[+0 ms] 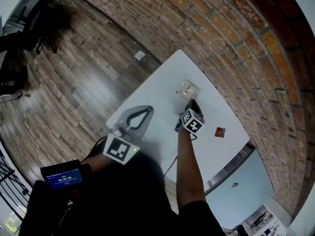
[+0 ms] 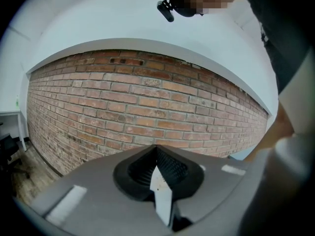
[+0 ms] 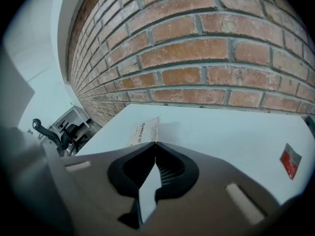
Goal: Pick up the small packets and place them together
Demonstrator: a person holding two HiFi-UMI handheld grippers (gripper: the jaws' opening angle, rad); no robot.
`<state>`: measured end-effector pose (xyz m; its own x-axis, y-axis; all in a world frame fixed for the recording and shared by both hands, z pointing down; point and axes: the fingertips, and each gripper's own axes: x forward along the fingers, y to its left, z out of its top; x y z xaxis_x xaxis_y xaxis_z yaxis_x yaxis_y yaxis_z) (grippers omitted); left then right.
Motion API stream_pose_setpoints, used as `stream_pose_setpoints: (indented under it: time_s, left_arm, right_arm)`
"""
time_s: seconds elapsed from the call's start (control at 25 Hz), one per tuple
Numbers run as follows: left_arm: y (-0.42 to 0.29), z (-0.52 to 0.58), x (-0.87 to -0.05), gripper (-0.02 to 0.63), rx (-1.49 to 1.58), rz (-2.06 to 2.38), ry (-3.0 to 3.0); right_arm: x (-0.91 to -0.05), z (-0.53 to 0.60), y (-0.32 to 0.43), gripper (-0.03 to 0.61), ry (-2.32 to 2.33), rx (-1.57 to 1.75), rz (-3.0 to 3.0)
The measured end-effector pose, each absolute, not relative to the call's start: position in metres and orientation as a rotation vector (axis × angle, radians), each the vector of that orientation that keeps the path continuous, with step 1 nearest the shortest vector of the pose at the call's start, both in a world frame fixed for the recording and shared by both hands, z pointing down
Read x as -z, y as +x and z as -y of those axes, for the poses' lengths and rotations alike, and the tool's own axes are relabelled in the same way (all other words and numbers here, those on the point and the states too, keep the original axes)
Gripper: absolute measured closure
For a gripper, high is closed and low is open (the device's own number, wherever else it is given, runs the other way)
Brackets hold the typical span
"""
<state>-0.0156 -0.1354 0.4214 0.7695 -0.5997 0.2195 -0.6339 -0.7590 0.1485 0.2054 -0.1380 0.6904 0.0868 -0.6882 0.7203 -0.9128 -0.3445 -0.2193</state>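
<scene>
A white packet lies on the white table near its far side. My right gripper reaches down to the packet's near edge. In the right gripper view the jaws are shut, with the packet's corner pinched at the tips of the right gripper and its edge lifted a little. A small red packet lies apart at the right, also visible in the right gripper view as a red packet. My left gripper hovers over the table's left part, and the left gripper is shut with nothing in it.
A brick wall runs along the table's far and right sides. The table's left edge drops to a wooden floor with a scrap of paper. Office chairs stand far left.
</scene>
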Motion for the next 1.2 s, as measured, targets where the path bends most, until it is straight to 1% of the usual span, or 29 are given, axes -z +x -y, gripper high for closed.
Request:
stream_pose_setpoints:
  time_s: [0.2, 0.64, 0.8, 1.0, 1.2]
  left_arm:
    - [0.0, 0.117, -0.417, 0.614, -0.226, 0.907, 2.784]
    - [0.006, 0.096, -0.413, 0.614, -0.178, 0.89, 2.787]
    - [0.004, 0.071, -0.407, 0.614, -0.165, 0.913, 2.799]
    - [0.009, 0.06, -0.405, 0.614, -0.16, 0.913, 2.793]
    - [0.017, 0.052, -0.403, 0.614, -0.14, 0.913, 2.8]
  right_arm:
    - [-0.67, 0.122, 0.194, 0.574, 1.879, -0.962, 1.776]
    - [-0.676, 0.082, 0.158, 0.574, 1.537, -0.941, 1.924]
    - [-0.674, 0.058, 0.145, 0.574, 1.418, -0.857, 1.952]
    - [-0.671, 0.044, 0.15, 0.574, 1.309, -0.786, 1.962]
    - [-0.671, 0.03, 0.172, 0.574, 1.289, -0.808, 1.955]
